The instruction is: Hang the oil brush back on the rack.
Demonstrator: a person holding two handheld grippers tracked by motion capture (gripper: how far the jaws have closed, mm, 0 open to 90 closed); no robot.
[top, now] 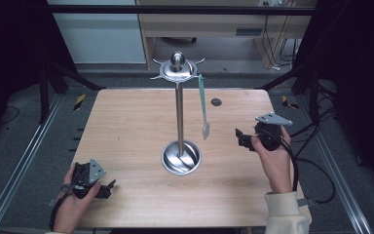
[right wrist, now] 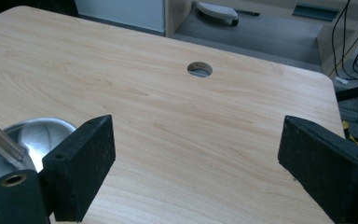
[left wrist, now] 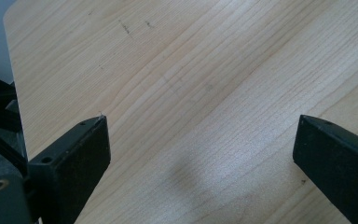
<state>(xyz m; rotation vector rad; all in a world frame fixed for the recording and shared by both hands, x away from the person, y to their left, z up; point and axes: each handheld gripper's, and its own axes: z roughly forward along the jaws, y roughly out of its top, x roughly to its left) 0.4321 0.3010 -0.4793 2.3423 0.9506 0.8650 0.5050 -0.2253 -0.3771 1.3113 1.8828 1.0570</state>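
Resting our left gripper (top: 108, 187) with its jaws apart at the table's (top: 126, 122) near-left edge, we keep it clear. The spatula (top: 203, 107) hangs from the metal stand (top: 179, 112) mid-table; our right gripper (top: 239, 136), also spread and empty, points toward it, likely ready to reach.

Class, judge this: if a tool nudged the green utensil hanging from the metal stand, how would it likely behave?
The utensil hangs freely from one hook, so it would probably swing. It looks thin, so likely light. The stand has a tall pole on a small base; a hard push might tip it.
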